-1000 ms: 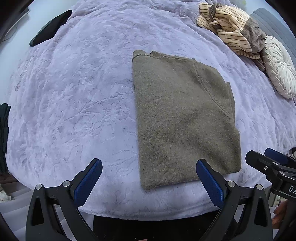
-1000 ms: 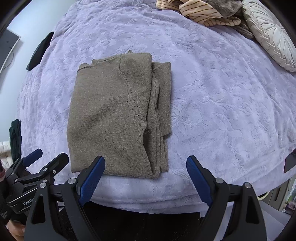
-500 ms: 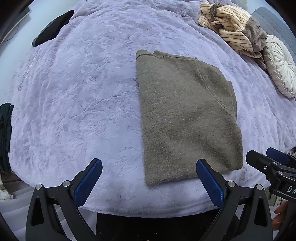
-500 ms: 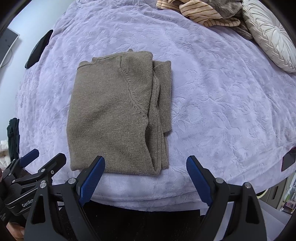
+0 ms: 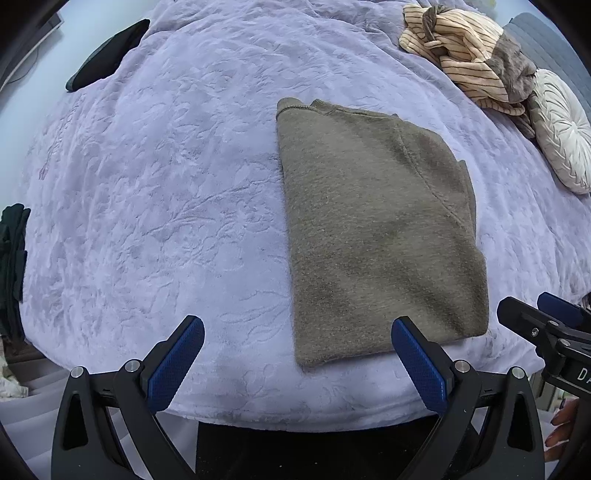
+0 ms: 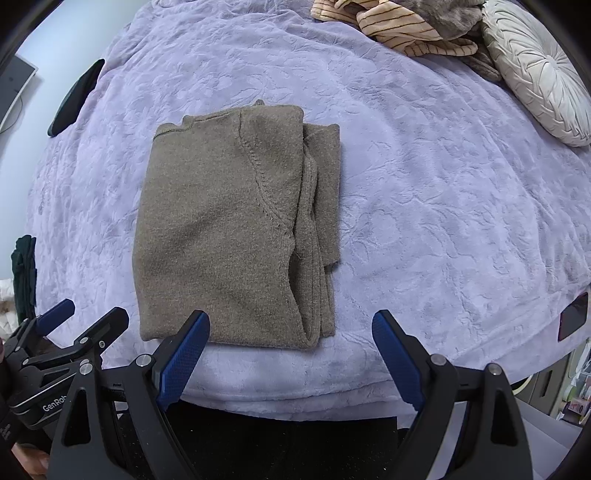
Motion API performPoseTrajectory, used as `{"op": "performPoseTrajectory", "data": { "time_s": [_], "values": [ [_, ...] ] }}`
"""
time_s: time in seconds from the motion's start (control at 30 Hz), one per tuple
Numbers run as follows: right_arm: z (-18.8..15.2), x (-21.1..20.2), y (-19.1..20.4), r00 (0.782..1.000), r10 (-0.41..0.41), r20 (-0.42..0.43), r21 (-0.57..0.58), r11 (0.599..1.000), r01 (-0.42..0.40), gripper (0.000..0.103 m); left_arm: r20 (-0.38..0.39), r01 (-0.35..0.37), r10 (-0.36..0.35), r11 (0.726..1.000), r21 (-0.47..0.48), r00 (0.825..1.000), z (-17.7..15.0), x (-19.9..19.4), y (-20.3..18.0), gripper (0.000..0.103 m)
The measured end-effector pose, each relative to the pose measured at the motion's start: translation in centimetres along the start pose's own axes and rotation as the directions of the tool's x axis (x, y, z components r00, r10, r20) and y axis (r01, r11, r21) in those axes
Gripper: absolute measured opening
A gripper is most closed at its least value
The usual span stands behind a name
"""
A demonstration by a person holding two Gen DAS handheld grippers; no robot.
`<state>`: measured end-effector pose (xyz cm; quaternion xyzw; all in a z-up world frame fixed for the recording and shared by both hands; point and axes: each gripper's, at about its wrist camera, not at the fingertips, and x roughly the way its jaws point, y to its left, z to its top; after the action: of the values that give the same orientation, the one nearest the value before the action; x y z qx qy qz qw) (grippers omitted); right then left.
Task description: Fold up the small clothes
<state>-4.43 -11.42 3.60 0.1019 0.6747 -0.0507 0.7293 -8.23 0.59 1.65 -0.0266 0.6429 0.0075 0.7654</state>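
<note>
A taupe knit sweater [image 5: 373, 229] [image 6: 229, 236] lies folded into a neat rectangle on the lilac bedspread [image 5: 155, 192] [image 6: 424, 206], with its sleeves tucked along the right side. My left gripper [image 5: 295, 332] hangs open above the sweater's near left corner, nothing between its blue pads. My right gripper [image 6: 291, 325] is open too, above the sweater's near right corner, and holds nothing. Each gripper shows at the edge of the other's view.
A heap of striped beige and grey clothes [image 5: 469, 55] [image 6: 402, 26] lies at the far right beside a round pleated cushion [image 5: 561, 129] [image 6: 535, 70]. A dark flat object [image 5: 107, 55] rests at the far left. Dark cloth [image 5: 13, 251] hangs off the bed's left edge.
The sweater sits slightly further from the near edge in both views, a small drift of the view. Both grippers stay open and empty.
</note>
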Motion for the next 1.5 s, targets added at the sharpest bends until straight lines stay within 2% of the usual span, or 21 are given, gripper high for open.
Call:
{"op": "performPoseTrajectory", "data": {
  "time_s": [0.27,1.0,1.5],
  "values": [
    [0.0,-0.1,0.1,1.000,-0.014,-0.001,0.002,1.000,0.014,0.091,0.023,-0.027,0.027,1.000,0.012,0.999,0.1,-0.5,0.0,0.101],
    [-0.9,-0.2,0.9,0.998,-0.060,-0.001,-0.013,0.998,0.060,0.091,0.005,0.006,-0.006,1.000,0.019,1.000,-0.4,-0.3,-0.1,0.101],
    [-1.3,-0.2,1.0,0.998,-0.063,-0.008,-0.016,0.998,0.063,0.091,0.016,-0.017,0.017,1.000,0.020,1.000,-0.9,-0.5,-0.3,0.101]
  ]
}}
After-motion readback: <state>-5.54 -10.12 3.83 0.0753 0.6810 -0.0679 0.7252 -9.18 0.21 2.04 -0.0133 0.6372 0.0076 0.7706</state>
